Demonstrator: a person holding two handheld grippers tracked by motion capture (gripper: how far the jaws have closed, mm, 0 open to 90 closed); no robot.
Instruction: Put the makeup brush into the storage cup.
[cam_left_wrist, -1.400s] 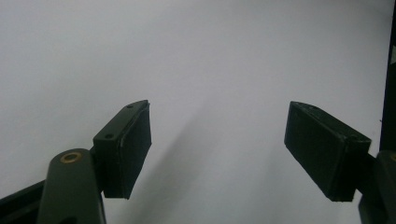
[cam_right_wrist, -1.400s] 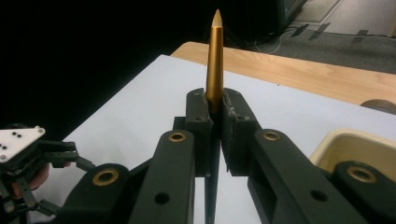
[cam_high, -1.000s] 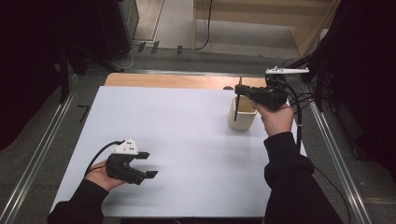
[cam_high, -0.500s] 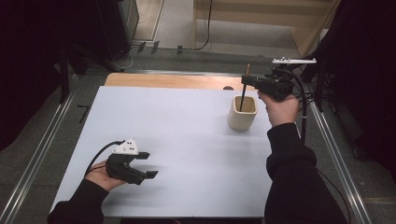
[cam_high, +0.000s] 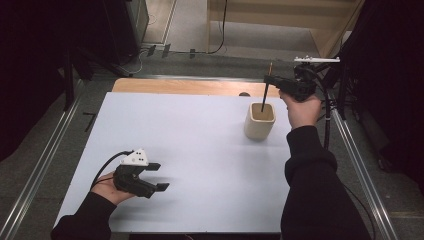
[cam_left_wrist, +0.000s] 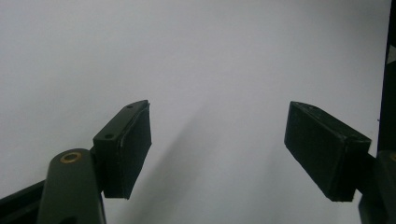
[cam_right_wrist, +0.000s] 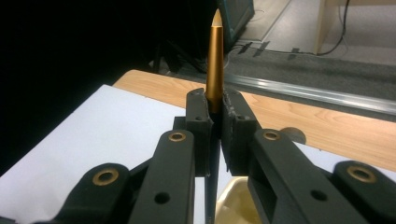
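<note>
While the right gripper (cam_high: 272, 80) clamps the pen (cam_right_wrist: 214, 60) upright between its jaws, tip just inside the cup (cam_high: 260, 122) below, a tilt could snag the rim and tip it. The left gripper (cam_high: 155, 176) rests with jaws apart, holding nothing.

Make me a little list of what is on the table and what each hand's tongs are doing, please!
Table: white sheet over wood
Cup: cream cup, upright, far right of the sheet
Pen: slim dark pen with gold end, upright, lower end in the cup
Right tongs: shut on the pen, above the cup
Left tongs: open, hold nothing, low over the near left of the sheet
</note>
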